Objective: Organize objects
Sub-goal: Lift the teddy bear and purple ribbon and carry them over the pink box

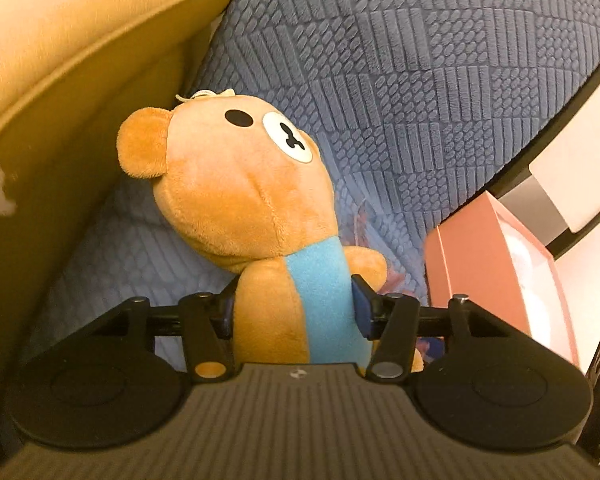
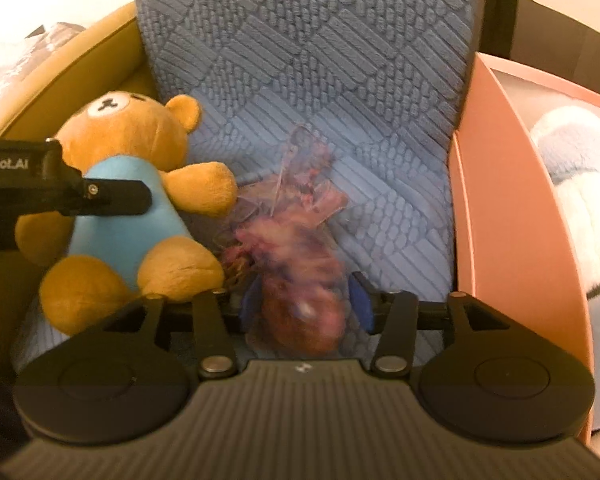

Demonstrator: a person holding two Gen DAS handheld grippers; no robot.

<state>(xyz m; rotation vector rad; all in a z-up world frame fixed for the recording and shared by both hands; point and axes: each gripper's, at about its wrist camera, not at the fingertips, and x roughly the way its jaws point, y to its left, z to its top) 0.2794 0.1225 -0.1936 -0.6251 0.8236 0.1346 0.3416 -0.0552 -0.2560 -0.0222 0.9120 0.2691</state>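
Note:
A brown plush bear (image 1: pixel 236 200) with a blue belly sits against a blue textured cushion (image 1: pixel 420 80). My left gripper (image 1: pixel 296 312) is shut on the bear's body. In the right wrist view the bear (image 2: pixel 128 216) is at the left, with the left gripper's finger (image 2: pixel 112 196) across its belly. My right gripper (image 2: pixel 304 304) is closed around a red and purple toy in a clear wrapper (image 2: pixel 300 240) that lies on the cushion (image 2: pixel 300 60); the toy is blurred.
A pink open box (image 2: pixel 512 216) stands at the right with a white and blue plush (image 2: pixel 580 184) inside; it also shows in the left wrist view (image 1: pixel 496 264). A yellow padded edge (image 1: pixel 60 80) runs along the left.

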